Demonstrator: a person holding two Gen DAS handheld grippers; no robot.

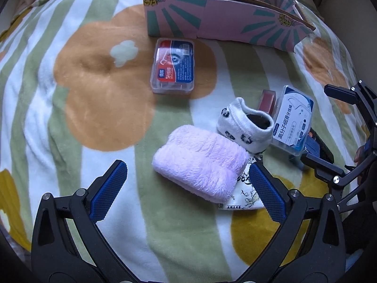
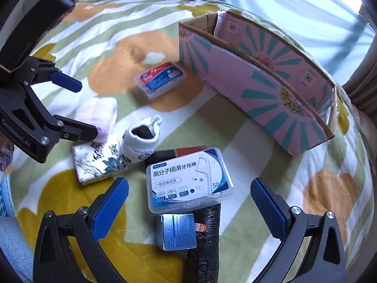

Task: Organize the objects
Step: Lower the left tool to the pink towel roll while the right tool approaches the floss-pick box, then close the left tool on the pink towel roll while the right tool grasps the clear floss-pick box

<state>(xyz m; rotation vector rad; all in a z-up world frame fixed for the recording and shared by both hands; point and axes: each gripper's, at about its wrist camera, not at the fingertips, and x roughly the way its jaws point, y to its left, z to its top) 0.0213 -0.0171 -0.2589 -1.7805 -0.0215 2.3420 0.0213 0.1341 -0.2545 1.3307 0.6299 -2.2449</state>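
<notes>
left gripper [image 1: 186, 189] spread wide around the near pink towel [image 1: 200, 161], right gripper [image 2: 189, 202] spread wide over the blue floss box [image 2: 188, 180], panda sock [image 2: 141, 141] between, pink cardboard box [image 2: 256, 87] far right on blanket [image 1: 70, 94]

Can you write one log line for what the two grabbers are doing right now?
left gripper: open, facing pink towel | right gripper: open, over blue floss box | pink box: nothing placed yet

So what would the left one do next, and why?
Probably ease forward and close on the pink fluffy towel: the left gripper is open, its fingers either side of the towel, which lies outside the pink box.
</notes>
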